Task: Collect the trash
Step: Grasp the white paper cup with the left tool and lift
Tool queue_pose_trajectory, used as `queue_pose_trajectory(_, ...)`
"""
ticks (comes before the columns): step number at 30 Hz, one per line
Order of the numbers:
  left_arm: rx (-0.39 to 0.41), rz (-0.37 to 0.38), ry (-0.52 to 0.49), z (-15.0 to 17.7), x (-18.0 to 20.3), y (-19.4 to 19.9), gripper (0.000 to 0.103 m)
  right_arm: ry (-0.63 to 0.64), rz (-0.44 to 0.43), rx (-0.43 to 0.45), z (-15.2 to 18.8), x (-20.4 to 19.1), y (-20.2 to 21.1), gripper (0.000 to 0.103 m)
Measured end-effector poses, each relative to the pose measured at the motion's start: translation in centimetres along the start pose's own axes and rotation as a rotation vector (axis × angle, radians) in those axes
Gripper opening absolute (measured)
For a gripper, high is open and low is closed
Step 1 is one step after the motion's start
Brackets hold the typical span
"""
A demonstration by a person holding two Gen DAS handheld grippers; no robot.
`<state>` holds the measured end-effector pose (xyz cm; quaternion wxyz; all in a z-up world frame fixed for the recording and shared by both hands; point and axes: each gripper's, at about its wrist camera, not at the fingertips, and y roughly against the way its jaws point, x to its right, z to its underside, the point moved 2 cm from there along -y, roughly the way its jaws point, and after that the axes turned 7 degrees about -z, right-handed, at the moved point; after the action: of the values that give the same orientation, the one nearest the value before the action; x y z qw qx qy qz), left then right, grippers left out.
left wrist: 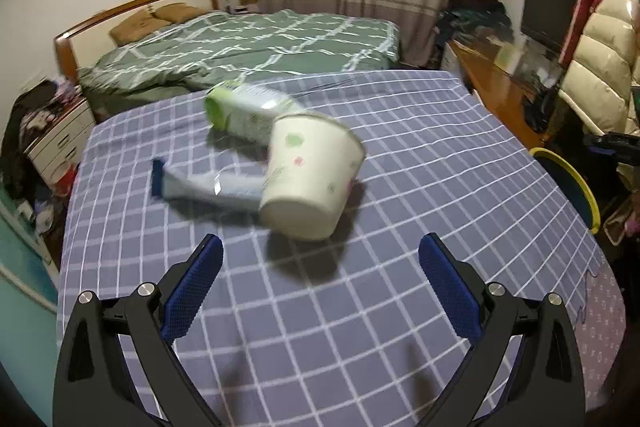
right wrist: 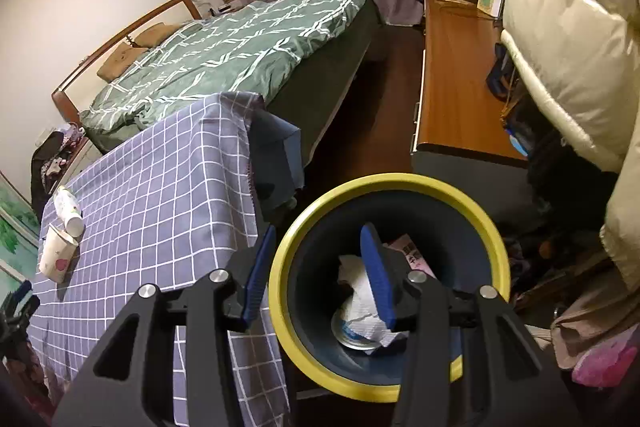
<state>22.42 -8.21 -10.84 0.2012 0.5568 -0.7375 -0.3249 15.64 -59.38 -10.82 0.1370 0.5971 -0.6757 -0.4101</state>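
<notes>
Two grippers spread wide, both empty: left gripper point(left wrist: 320, 267) just short of tipped paper cup point(left wrist: 312, 175) mid-table point(left wrist: 440, 155), checked cloth bare around; right gripper point(right wrist: 316, 275) straddling yellow-rimmed bin point(right wrist: 280, 267) rim off table edge

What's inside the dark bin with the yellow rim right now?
Inside the yellow-rimmed dark bin: crumpled white paper, a pink printed wrapper and a round metal can end. Anything beneath the paper is covered.

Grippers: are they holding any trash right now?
No. The left gripper is open before the paper cup; the right gripper is open above the trash bin.
</notes>
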Motion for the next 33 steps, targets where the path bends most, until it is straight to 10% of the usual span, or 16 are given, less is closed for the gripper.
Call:
queue_pose_trajectory(23,-0.165,-0.002,-0.161,-6.3,1.7,-9.9,0.097,0.009,-0.044,-0.039,0.8,-0.6,-1.4,0.043)
queue_pose_trajectory(33,-0.192,0.008,-0.136,-6.1,2.2,-10.1,0.069,0.005,-0.052,-0.037,1.2,-0.6,-1.1,0.043)
